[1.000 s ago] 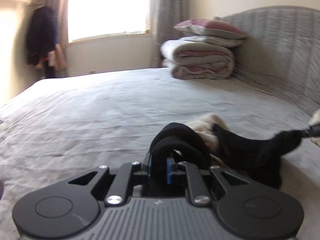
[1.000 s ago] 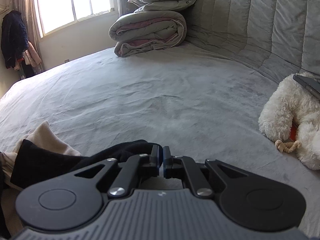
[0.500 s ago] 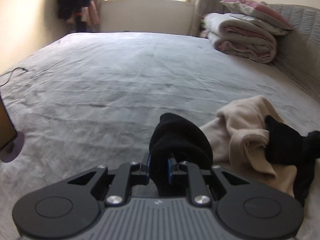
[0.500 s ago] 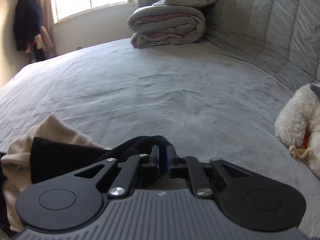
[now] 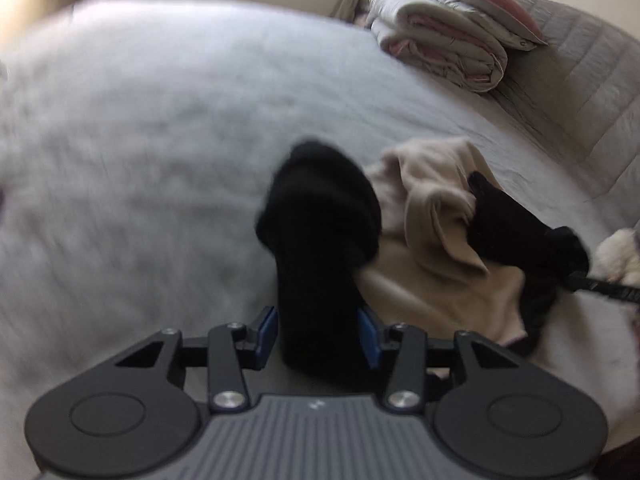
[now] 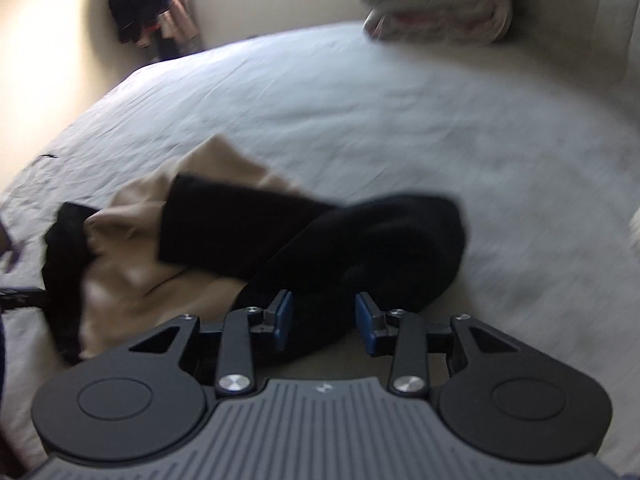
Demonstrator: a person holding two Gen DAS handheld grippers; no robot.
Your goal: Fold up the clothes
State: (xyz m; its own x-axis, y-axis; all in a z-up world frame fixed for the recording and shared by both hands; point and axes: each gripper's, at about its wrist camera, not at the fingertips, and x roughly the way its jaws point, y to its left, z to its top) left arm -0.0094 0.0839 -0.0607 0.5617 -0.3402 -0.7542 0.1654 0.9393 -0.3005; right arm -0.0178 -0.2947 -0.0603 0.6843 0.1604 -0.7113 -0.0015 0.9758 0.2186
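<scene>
Left wrist view: left gripper [image 5: 318, 338], two blue-padded fingers, jaws just been opening. One bunched end of the black knit garment [image 5: 320, 216] stands between the pads, filling the gap; whether the pads press it I cannot tell. Right of the gripper, one crumpled beige fabric garment [image 5: 432, 216] lies on the grey bed cover [image 5: 140, 120], the black cloth running across it. Far ahead right: one folded quilt stack [image 5: 440, 48].

Right wrist view: left of the right gripper [image 6: 324, 320], the same beige garment [image 6: 132, 248] under the black cloth [image 6: 360, 236]. Its jaws have just been opening; a black fold lies between the two pads, clear of the right pad. Count: two garments, two grippers.
</scene>
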